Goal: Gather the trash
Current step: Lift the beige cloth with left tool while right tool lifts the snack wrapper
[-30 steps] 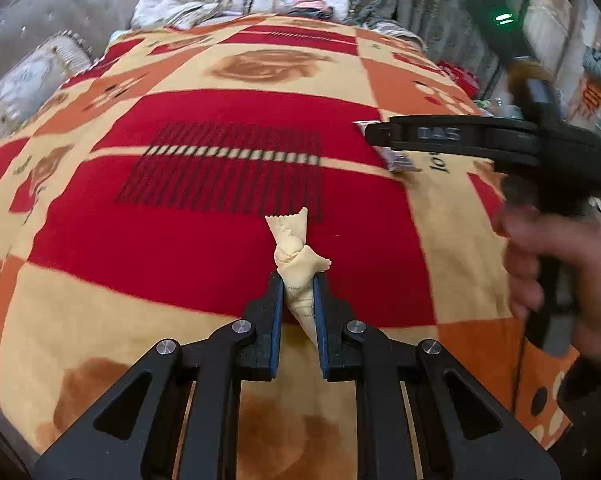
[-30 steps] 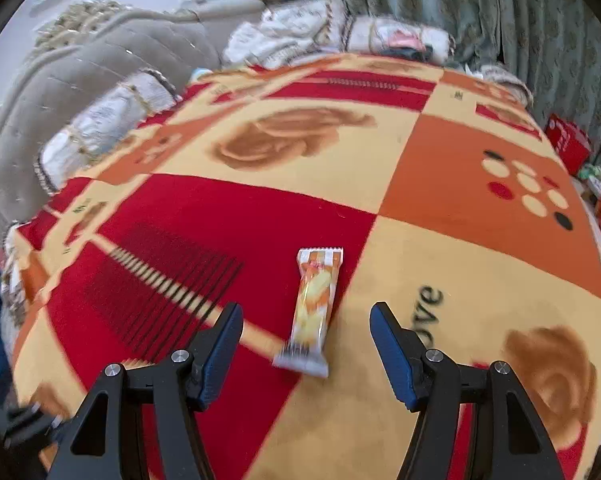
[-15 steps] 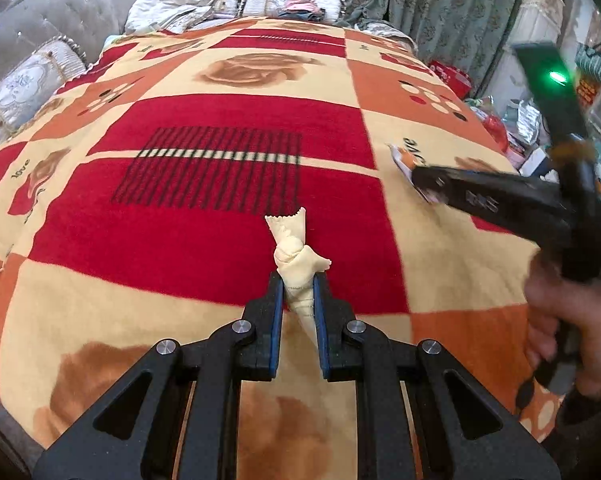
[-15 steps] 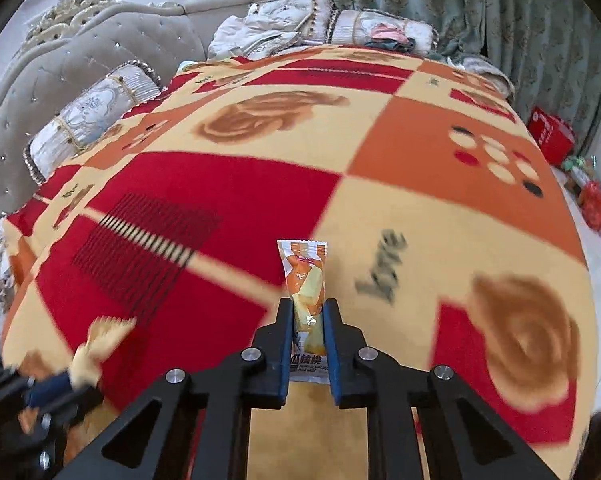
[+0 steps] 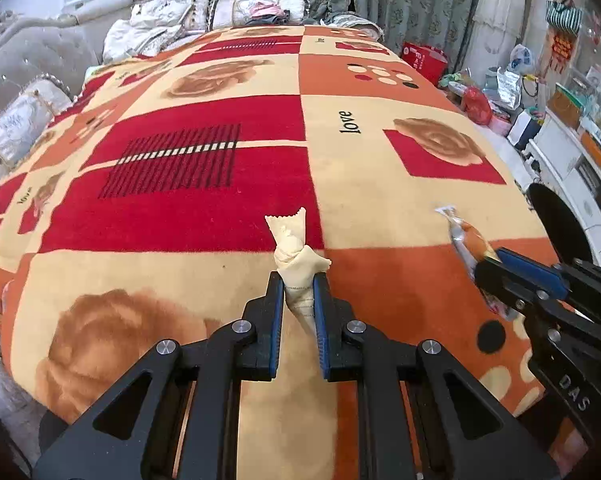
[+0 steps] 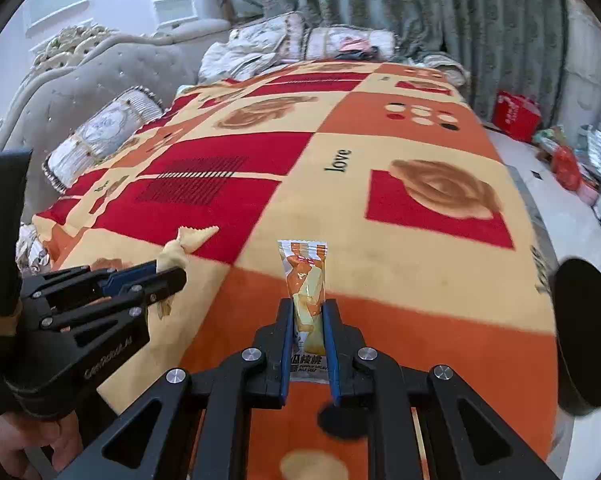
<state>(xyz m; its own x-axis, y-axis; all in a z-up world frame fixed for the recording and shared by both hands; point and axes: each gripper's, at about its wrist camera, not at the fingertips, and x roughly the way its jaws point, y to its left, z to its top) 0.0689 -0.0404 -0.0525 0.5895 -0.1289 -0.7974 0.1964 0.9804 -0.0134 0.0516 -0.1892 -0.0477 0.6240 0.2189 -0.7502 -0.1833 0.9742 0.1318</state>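
Note:
My left gripper (image 5: 297, 282) is shut on a twisted cream wrapper (image 5: 294, 252), held above the red, orange and cream blanket (image 5: 220, 208). It also shows at the left of the right wrist view (image 6: 168, 270), with the cream wrapper (image 6: 188, 240) sticking out. My right gripper (image 6: 307, 312) is shut on an orange snack packet (image 6: 305, 276), held above the blanket (image 6: 420, 264). In the left wrist view the right gripper (image 5: 488, 268) comes in from the right with the packet (image 5: 466, 240).
A black round bin rim (image 6: 584, 344) stands at the bed's right edge, also in the left wrist view (image 5: 556, 224). Pillows (image 6: 100, 136) and a grey headboard (image 6: 100, 68) lie left and behind. Bags and clutter (image 5: 540, 100) fill the floor to the right.
My right gripper closed on the snack packet, lifted it off the blanket and swung right toward the bed's edge. My left gripper kept the cream wrapper and pulled back and right.

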